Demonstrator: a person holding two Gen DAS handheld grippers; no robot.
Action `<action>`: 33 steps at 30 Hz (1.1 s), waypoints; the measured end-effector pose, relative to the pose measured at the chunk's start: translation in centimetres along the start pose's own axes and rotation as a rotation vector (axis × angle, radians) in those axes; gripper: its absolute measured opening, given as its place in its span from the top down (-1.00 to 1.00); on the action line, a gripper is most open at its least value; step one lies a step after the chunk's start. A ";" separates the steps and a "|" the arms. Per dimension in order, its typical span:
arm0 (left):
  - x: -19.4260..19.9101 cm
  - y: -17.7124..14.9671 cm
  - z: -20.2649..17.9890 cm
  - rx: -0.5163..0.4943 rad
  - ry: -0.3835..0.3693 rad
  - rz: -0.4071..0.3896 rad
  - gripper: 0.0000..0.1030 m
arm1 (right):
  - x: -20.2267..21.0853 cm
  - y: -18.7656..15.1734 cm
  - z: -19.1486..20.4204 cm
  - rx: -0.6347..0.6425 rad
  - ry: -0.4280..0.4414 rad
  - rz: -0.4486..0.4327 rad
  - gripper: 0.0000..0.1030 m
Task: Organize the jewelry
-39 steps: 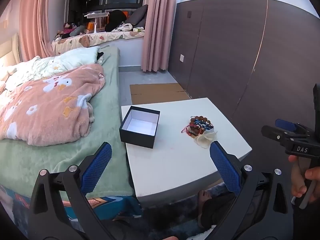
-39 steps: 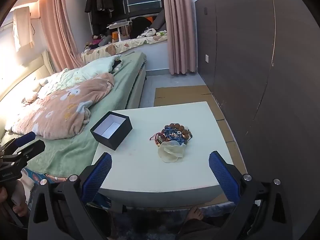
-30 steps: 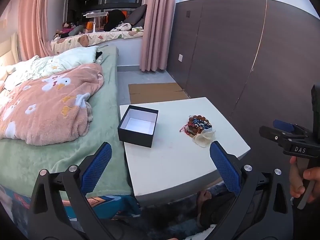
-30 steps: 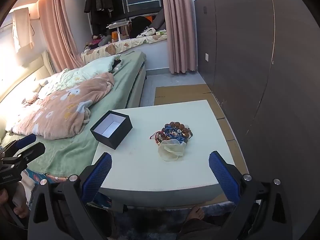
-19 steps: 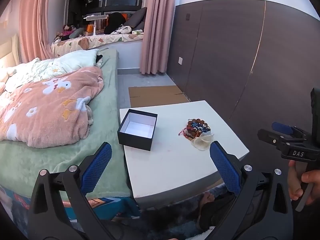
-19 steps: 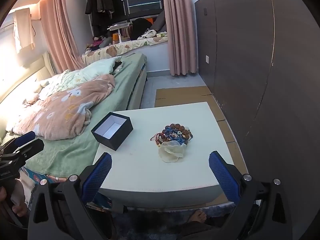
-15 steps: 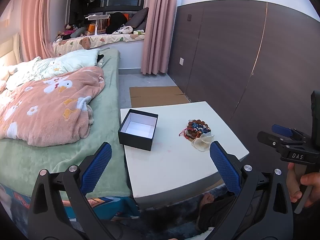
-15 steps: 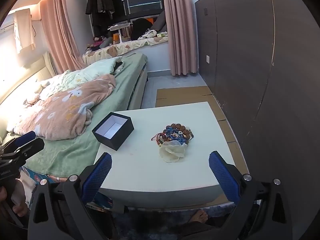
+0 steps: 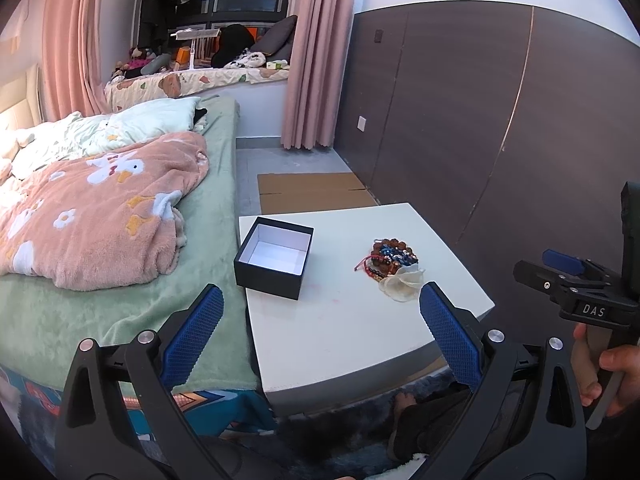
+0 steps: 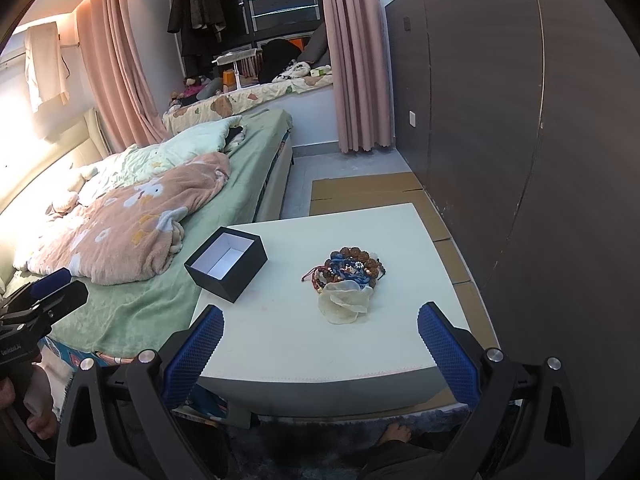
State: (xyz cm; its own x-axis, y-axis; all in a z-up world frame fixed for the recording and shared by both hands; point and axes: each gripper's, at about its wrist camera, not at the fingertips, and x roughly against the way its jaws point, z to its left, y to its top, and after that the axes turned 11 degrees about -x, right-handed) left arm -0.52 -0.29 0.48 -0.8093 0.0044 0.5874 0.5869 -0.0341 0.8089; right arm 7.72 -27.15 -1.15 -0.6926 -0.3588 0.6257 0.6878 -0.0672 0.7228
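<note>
Ahead of both spread jaw pairs the low white square table lies bare at its near edge — an open black cardboard box to the left, a heap of beaded bracelets farther in.

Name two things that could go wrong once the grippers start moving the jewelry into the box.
1. The bracelets lie tangled in one heap beside the cream flower piece; pinching one may drag others along or drop them.
2. The open black box sits at the table corner nearest the bed; a nudge from the open left gripper could push it off.
</note>
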 end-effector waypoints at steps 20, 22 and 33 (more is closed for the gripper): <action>0.3 0.4 -1.0 -0.009 -0.002 -0.002 -0.90 | 0.3 -0.2 0.3 0.000 0.007 0.000 -0.85; 0.3 0.6 -1.2 -0.010 -0.001 -0.004 -0.90 | 0.5 -0.2 0.5 -0.004 0.015 0.003 -0.85; 1.0 0.1 -1.3 -0.018 -0.006 -0.013 -0.90 | 0.4 -0.4 0.6 -0.002 0.008 0.001 -0.85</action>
State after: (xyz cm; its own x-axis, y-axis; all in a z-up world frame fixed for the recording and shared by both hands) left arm -1.24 -1.57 1.13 -0.8164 0.0108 0.5773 0.5761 -0.0516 0.8157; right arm 7.05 -26.72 -0.96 -0.6902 -0.3659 0.6243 0.6889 -0.0683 0.7216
